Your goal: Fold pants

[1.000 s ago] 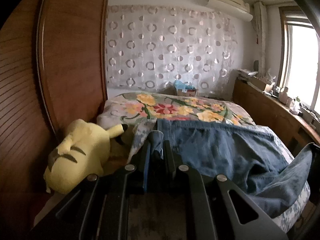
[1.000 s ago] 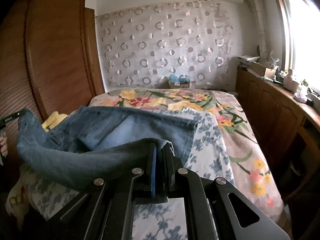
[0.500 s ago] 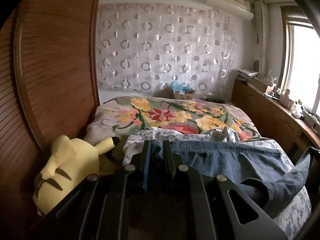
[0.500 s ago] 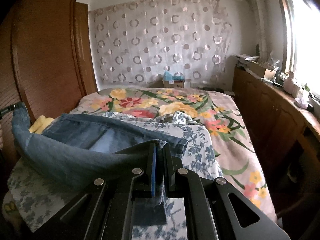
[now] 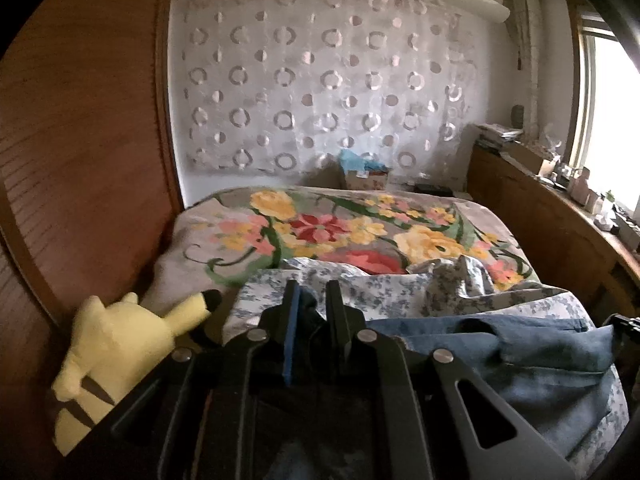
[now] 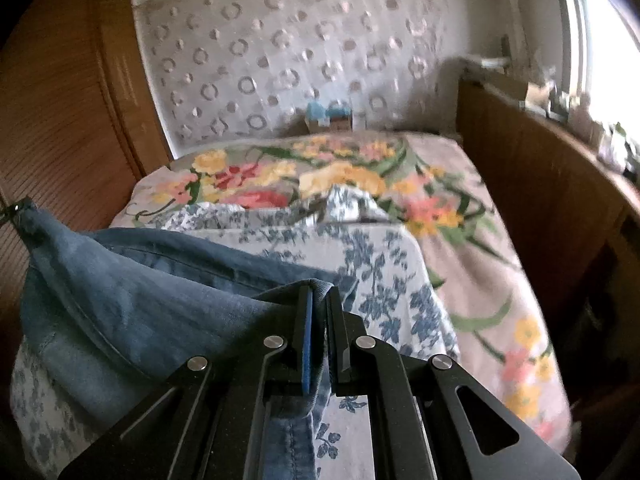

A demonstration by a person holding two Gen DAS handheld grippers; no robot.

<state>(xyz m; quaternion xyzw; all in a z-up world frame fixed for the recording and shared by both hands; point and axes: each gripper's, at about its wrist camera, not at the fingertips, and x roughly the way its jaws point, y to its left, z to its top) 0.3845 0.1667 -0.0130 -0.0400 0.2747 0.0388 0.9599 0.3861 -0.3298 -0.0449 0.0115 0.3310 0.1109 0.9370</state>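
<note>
The blue denim pants (image 5: 520, 364) lie across the near end of the bed on a blue-flowered sheet (image 5: 380, 296). My left gripper (image 5: 312, 300) is shut on one corner of the pants, at their left end. My right gripper (image 6: 318, 300) is shut on the other corner of the pants (image 6: 140, 312), with a strip of denim hanging between its fingers. The pants sag between the two grippers. The left gripper's tip shows at the far left of the right wrist view (image 6: 18, 208).
A yellow plush toy (image 5: 116, 344) lies at the bed's left side against a wooden wardrobe (image 5: 80, 160). A floral bedspread (image 6: 320, 176) covers the far bed. A wooden counter (image 6: 540, 184) with clutter runs along the right under a window. A box (image 5: 366, 176) stands at the bed's head.
Both grippers have pulled back toward the near end of the bed, drawing the pants with them. More of the flowered sheet and bedspread now shows beyond the denim.
</note>
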